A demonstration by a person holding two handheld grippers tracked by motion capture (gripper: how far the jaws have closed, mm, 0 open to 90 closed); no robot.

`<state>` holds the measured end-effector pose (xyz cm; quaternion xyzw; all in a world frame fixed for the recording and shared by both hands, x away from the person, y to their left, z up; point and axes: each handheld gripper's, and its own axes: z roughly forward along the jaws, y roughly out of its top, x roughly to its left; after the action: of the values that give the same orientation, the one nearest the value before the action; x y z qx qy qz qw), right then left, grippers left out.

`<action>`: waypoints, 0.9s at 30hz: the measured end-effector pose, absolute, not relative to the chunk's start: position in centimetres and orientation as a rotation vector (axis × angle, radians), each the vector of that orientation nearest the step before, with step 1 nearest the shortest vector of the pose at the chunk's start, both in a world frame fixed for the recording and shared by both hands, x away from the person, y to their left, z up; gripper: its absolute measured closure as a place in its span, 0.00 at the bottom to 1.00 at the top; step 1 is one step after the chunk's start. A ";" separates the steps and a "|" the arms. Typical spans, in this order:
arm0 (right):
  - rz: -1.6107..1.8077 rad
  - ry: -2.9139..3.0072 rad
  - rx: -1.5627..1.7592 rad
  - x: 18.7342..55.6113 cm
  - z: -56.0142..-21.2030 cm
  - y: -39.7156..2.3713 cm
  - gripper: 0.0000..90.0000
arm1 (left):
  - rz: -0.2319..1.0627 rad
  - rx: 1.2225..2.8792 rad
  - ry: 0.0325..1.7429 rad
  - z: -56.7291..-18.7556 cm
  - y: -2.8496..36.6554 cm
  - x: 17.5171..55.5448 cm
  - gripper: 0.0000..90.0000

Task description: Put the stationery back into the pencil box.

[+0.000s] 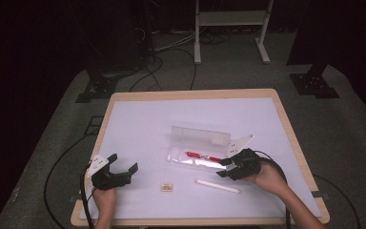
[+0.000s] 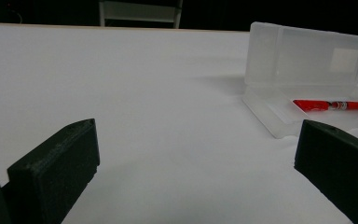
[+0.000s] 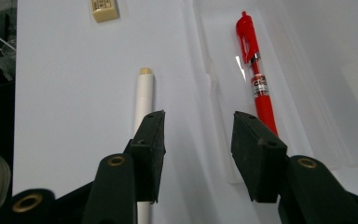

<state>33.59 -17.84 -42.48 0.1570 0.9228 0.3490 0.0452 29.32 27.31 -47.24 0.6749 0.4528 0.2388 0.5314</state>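
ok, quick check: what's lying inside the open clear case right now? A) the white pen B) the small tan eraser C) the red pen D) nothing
C: the red pen lies in the tray of the clear case, while the white pen and the tan eraser lie on the table outside it.

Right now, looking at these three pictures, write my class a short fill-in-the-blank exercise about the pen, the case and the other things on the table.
1. The pen lying in the open case is ____ in colour.
2. The white stick lies on the table, ____ the case.
3. The lid of the case stands ____.
4. Between the jaws of the right gripper there is ____.

Missing words: red; outside; open; nothing
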 end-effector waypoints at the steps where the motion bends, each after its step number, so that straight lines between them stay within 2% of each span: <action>1: 1.065 2.820 0.480 33.5 -42.5 -17.9 0.59 | 0.570 1.611 1.080 -47.2 27.3 29.3 0.00; 27: 1.068 2.854 0.476 31.0 -44.4 -18.4 0.60 | 0.570 1.609 1.077 -47.2 27.4 29.3 0.00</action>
<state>30.97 -18.37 -44.42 0.1542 0.9249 0.3463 0.0285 29.32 27.39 -47.22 0.6747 0.4515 0.2390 0.5327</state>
